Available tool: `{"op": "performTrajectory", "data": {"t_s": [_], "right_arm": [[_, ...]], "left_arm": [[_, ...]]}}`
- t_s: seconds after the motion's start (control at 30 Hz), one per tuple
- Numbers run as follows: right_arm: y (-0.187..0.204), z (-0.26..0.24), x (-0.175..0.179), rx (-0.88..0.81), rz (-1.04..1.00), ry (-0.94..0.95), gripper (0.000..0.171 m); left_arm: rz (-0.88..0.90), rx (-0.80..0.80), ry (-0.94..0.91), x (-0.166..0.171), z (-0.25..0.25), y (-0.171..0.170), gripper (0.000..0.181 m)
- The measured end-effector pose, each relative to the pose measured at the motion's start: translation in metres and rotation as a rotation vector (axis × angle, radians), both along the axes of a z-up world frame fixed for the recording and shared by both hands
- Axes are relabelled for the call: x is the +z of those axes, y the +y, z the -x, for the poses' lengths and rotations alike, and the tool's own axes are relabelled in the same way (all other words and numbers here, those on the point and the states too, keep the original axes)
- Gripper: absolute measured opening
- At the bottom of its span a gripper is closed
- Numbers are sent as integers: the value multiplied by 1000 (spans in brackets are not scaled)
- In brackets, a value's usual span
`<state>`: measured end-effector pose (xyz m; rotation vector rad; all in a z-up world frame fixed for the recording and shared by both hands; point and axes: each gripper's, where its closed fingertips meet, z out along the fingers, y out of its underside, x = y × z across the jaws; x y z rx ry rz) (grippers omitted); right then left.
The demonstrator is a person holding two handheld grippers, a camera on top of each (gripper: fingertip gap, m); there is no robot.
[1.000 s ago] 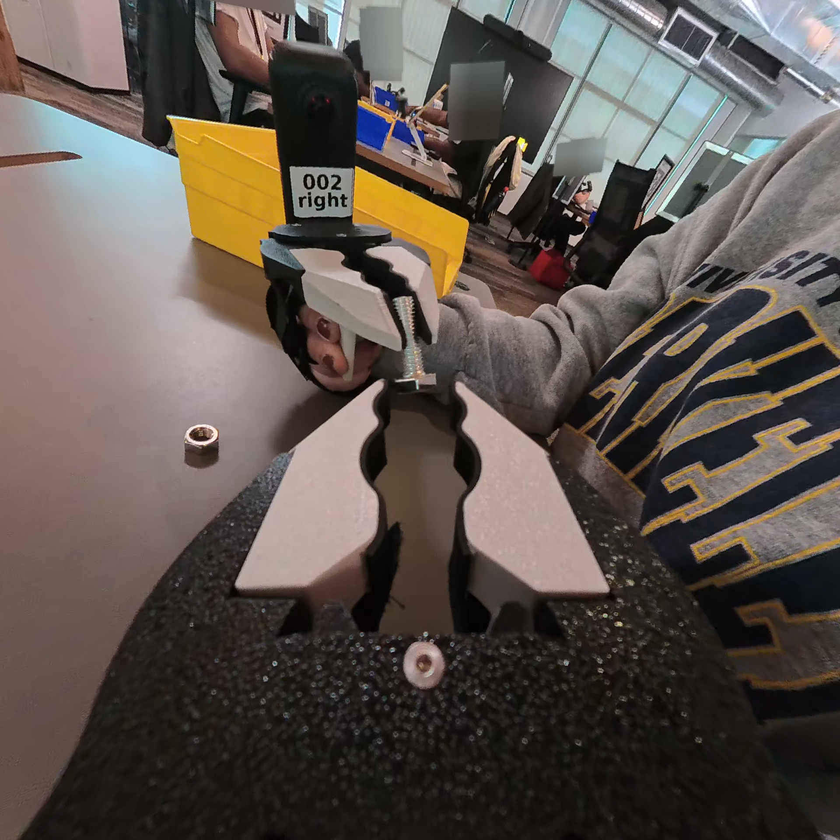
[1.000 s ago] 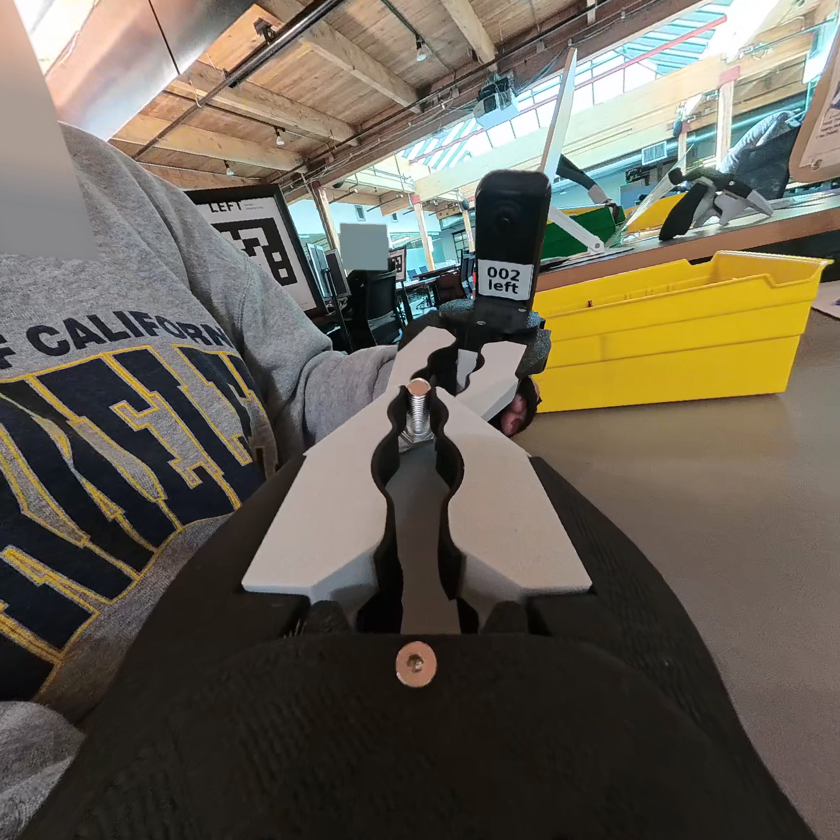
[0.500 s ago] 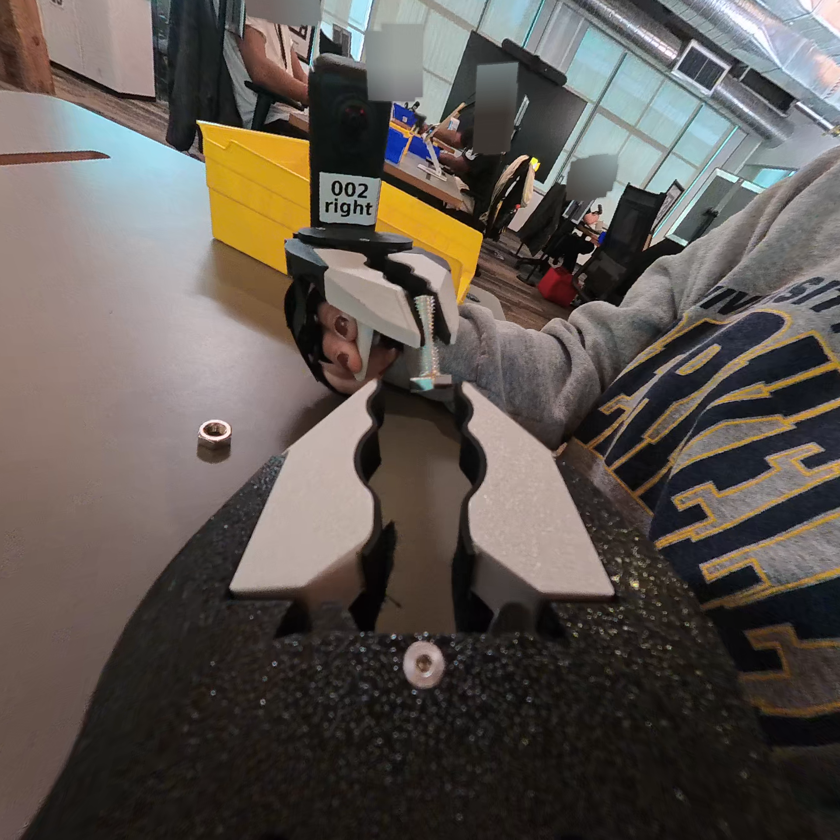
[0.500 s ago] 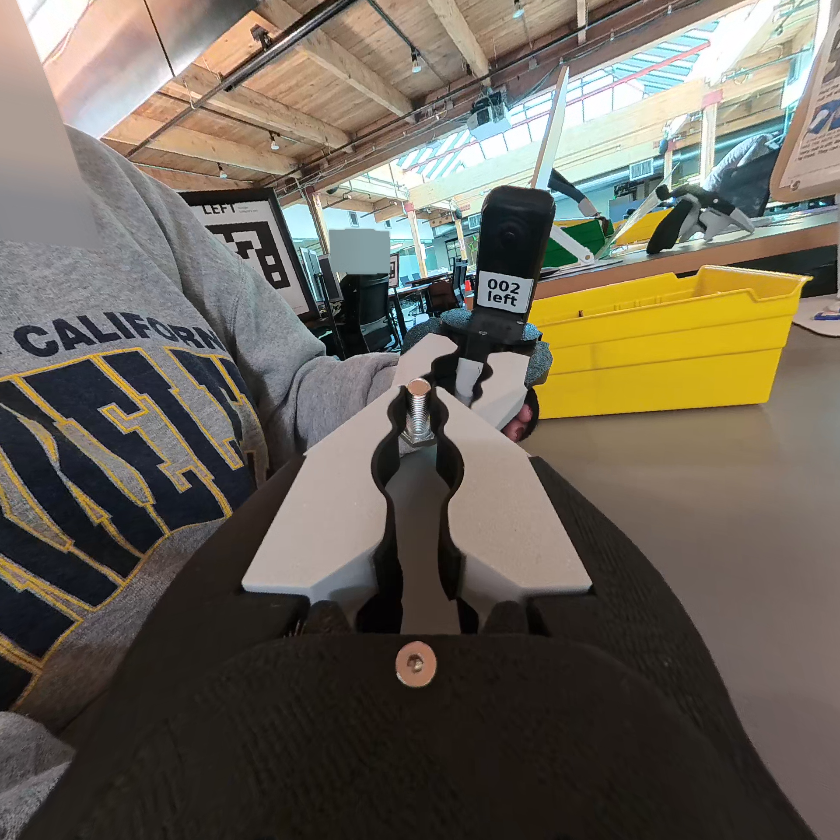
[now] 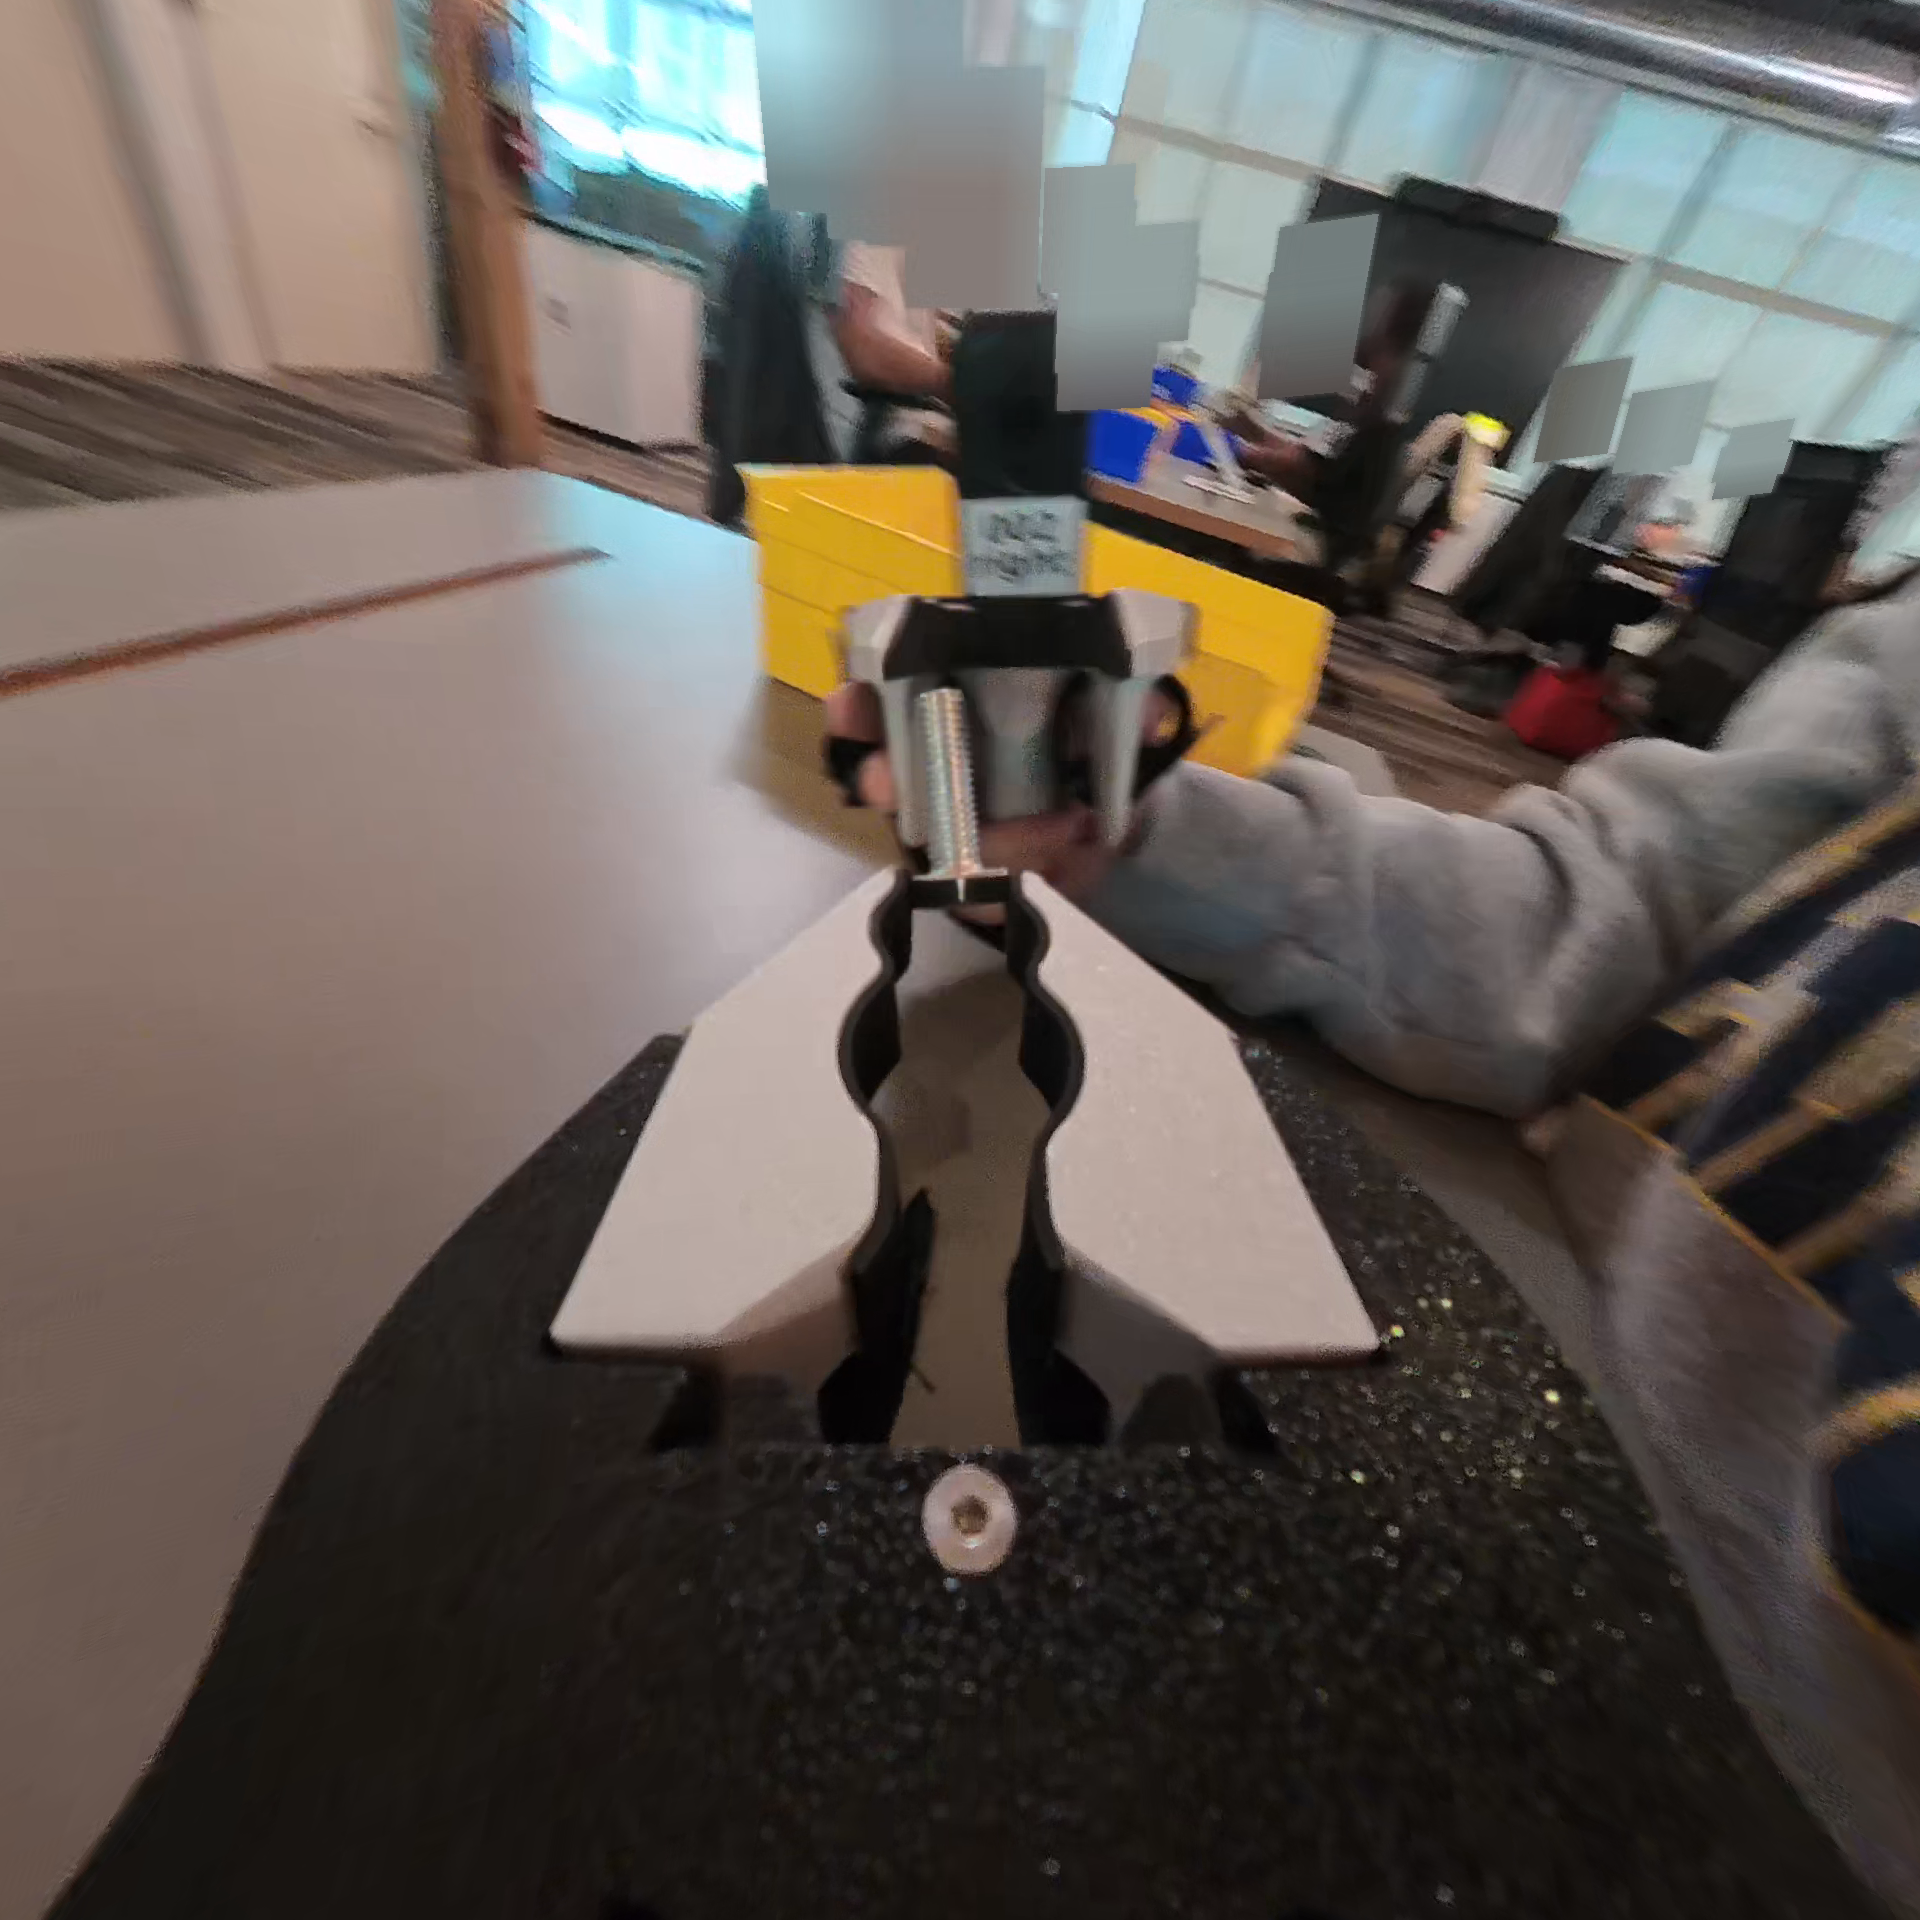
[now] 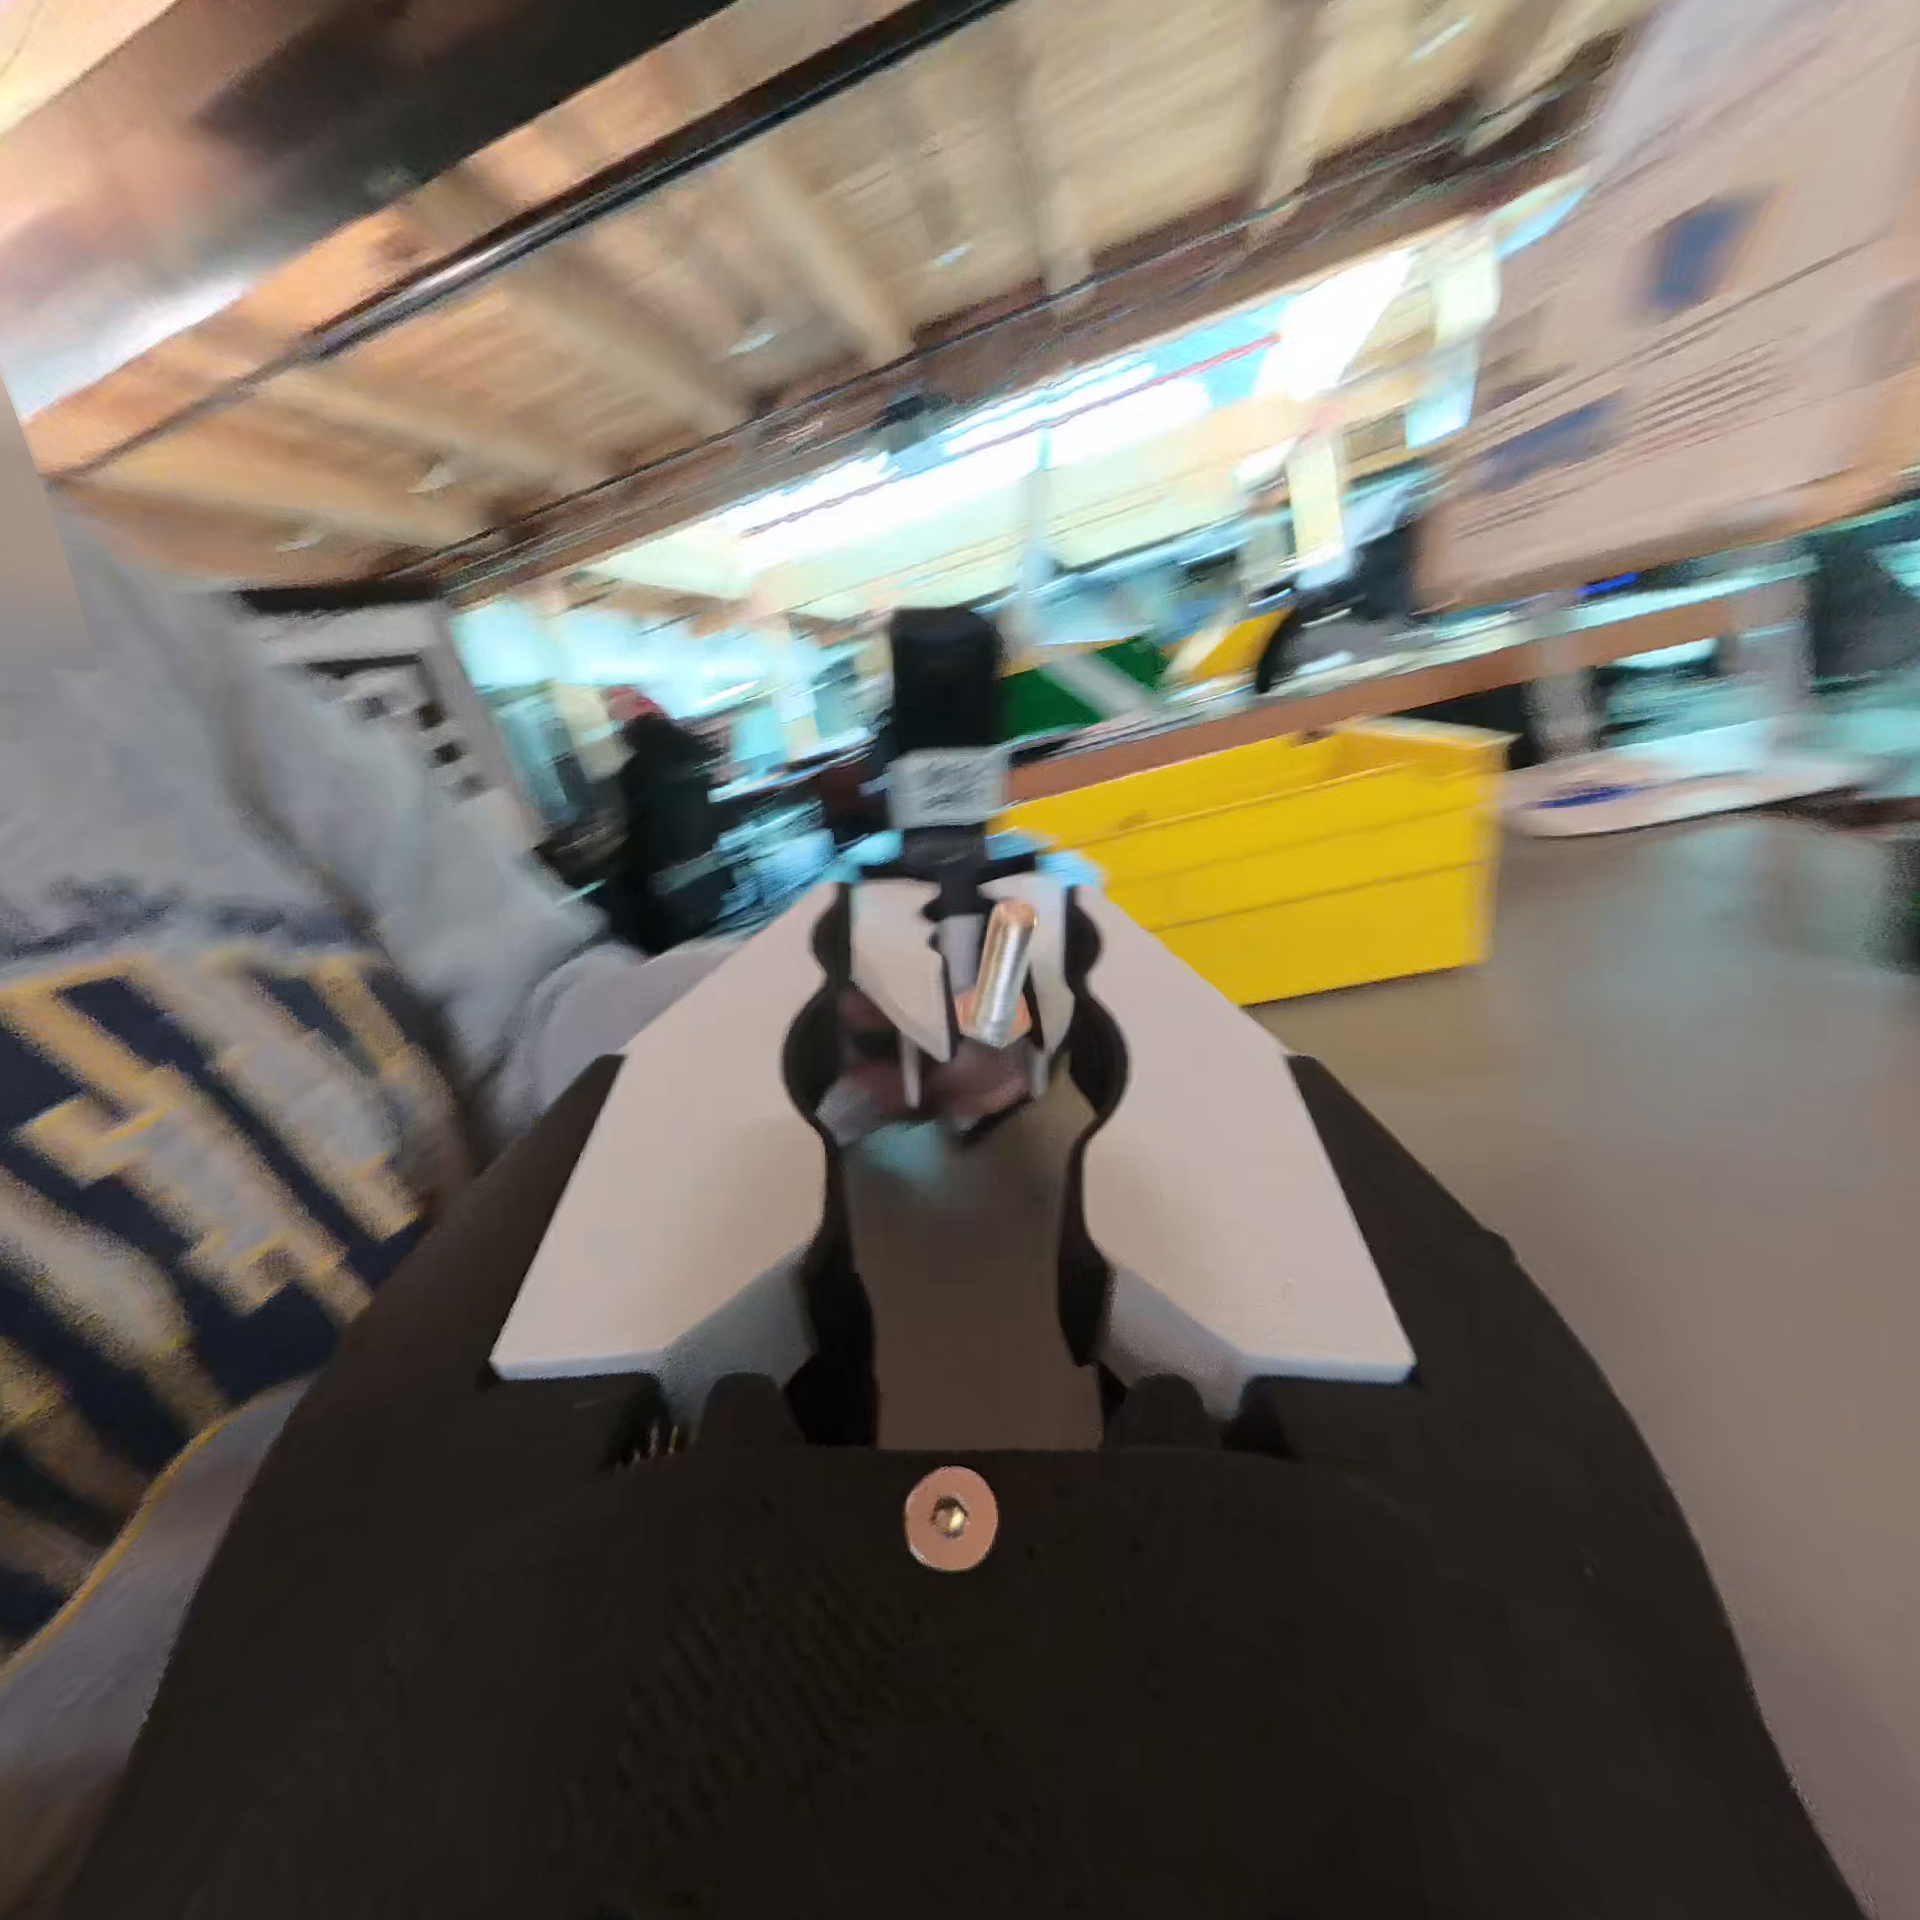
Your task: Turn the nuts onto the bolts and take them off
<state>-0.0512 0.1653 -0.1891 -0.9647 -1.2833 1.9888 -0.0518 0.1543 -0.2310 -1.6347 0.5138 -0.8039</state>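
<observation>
A silver bolt (image 5: 943, 769) stands upright, head down, thread up. My left gripper (image 5: 961, 899) is shut on its head at the fingertips. My right gripper (image 5: 1008, 821) faces me just behind it, jaws spread wide, with the bolt's shaft against one of its fingers (image 5: 902, 748). In the blurred right wrist view my right gripper (image 6: 956, 925) is open, and the bolt (image 6: 1000, 982) stands between its tips, held from below by the left gripper (image 6: 977, 1039). No nut is in view.
A yellow bin (image 5: 852, 582) stands on the brown table (image 5: 364, 831) behind the grippers; it also shows in the right wrist view (image 6: 1299, 862). A person's grey sleeve (image 5: 1351, 914) lies along the table's right edge. The tips of one gripper are about 4 cm away from the tips of the other.
The right gripper has opened and let go of the bolt. The left gripper has closed on the bolt's head. Both views have swung, and the loose nut on the table has left view.
</observation>
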Motion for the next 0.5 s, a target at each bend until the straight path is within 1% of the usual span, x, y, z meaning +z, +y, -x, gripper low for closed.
{"op": "performTrajectory", "data": {"t_s": [0.03,0.1,0.13,0.17,0.2,0.27,0.37,0.43,0.5], "right_arm": [[15,3,-3,-103,-18,-31,42],[51,11,-33,-354,-148,-209,41],[61,11,-53,-430,-254,-327,41],[67,10,-73,-471,-356,-434,39],[69,8,-89,-481,-437,-525,38],[65,6,-112,-456,-516,-646,37],[55,8,-128,-404,-548,-731,35],[51,8,-136,-379,-567,-774,34],[52,8,-142,-390,-586,-809,32]], "left_arm": [[-37,77,2,3,9,9,15],[-112,205,16,11,24,25,16],[-153,264,30,15,29,33,15],[-189,315,41,18,33,41,15],[-220,355,50,20,36,49,15],[-263,404,78,19,39,64,15],[-281,437,111,8,40,85,15],[-308,422,114,13,38,90,15],[-318,410,117,12,37,95,15]]}}
